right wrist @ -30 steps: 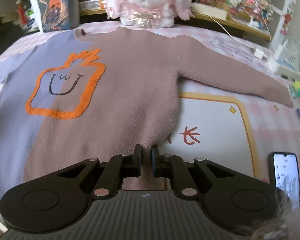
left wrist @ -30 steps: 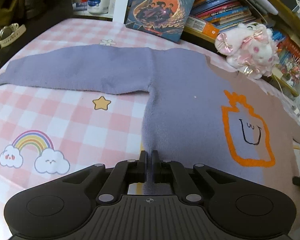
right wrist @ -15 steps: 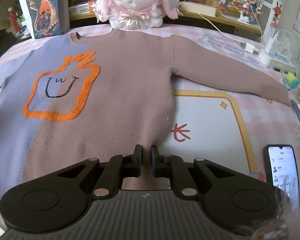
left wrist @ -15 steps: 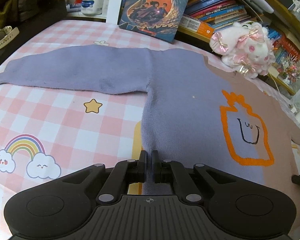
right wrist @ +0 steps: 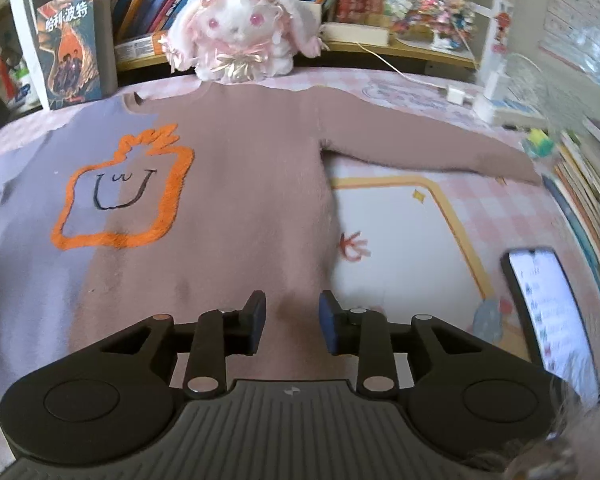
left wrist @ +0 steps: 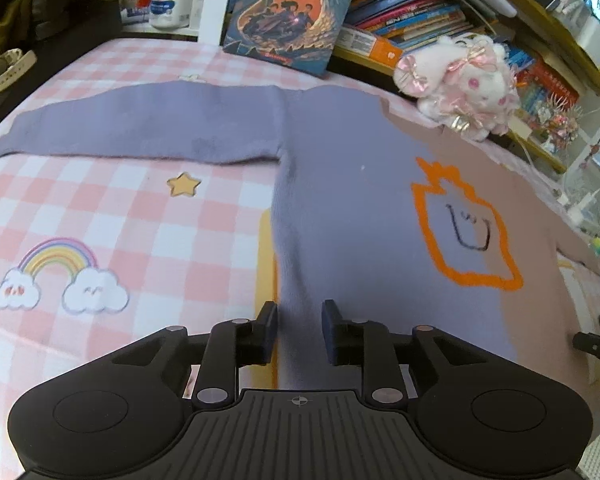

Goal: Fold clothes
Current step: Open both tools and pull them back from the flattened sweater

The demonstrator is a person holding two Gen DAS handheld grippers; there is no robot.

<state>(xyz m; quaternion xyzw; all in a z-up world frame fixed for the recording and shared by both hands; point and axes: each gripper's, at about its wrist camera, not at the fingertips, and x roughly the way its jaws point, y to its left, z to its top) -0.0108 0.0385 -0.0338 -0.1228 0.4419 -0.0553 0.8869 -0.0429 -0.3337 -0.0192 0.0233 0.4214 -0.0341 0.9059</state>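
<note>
Left gripper (left wrist: 299, 322): my jaws are opening, a narrow gap so far; the sweater's lilac hem edge lies between the pads, no longer pinched.
Right gripper (right wrist: 292, 314): same story, jaws opening, gap still narrow; mauve hem fabric sits under and between the pads, not clamped.
Sweater (right wrist: 236, 200): spread flat, front up, straight ahead of both tools; lilac half (left wrist: 340, 200) before my left tool, mauve half before my right.
Motif (right wrist: 120, 196): orange outline with a drawn smile, ahead and left of my right tool.
Sleeves: lilac sleeve (left wrist: 140, 128) stretched out far left of my left tool; mauve sleeve (right wrist: 428, 148) out to the right of my right tool.
Surface: pink checked mat (left wrist: 100, 208) under it all.
Plush rabbit (right wrist: 236, 36): beyond the collar, touching it.
Phone (right wrist: 552, 312): right of my right tool, screen lit.
</note>
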